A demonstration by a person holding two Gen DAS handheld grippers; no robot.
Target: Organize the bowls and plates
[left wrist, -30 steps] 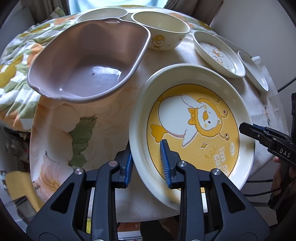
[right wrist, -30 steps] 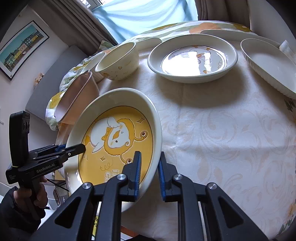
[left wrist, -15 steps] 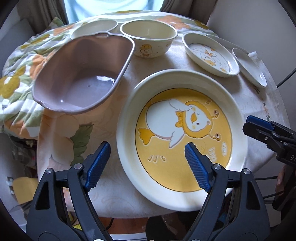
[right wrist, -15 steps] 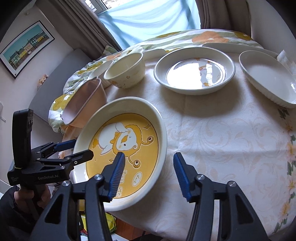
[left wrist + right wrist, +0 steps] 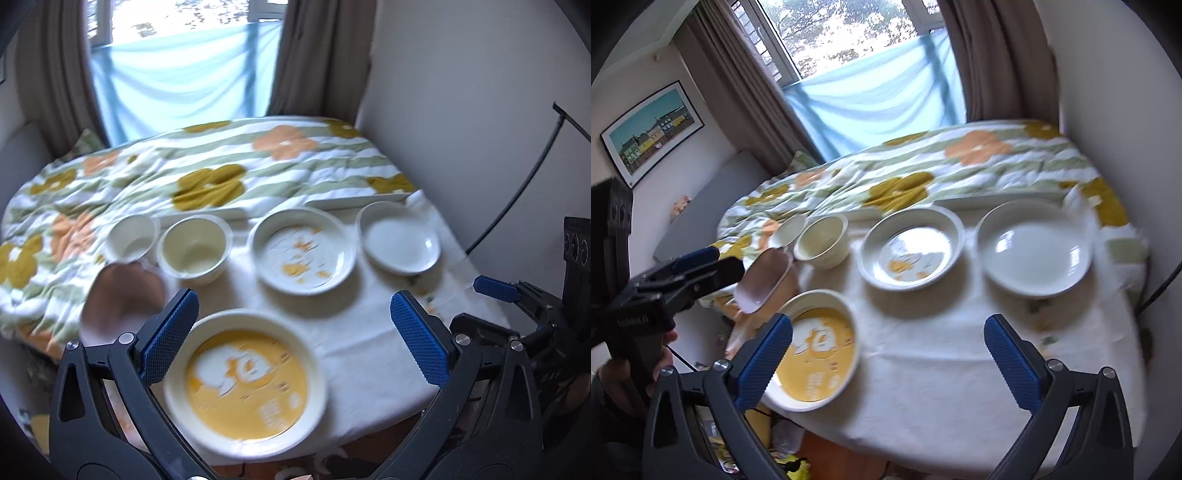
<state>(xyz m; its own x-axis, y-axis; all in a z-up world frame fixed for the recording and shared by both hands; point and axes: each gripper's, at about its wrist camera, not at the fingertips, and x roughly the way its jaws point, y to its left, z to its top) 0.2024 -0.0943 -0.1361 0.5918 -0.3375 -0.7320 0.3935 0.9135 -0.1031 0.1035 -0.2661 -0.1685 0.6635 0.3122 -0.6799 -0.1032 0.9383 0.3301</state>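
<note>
With both grippers [image 5: 291, 350] [image 5: 888, 354] spread wide and empty, nothing gripped. Yellow plate [image 5: 245, 384] set down; bowls [image 5: 194, 249] unstacked, plates [image 5: 303, 251] unsorted.

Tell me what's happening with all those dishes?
A person is tidying dishes with two hand-held grippers. Right now the left gripper and the right gripper are both open and holding nothing. The yellow cartoon plate sits on the table near its front edge. Behind it are two small bowls, a patterned plate and a plain white plate. A pinkish tub sits at the left.
</note>
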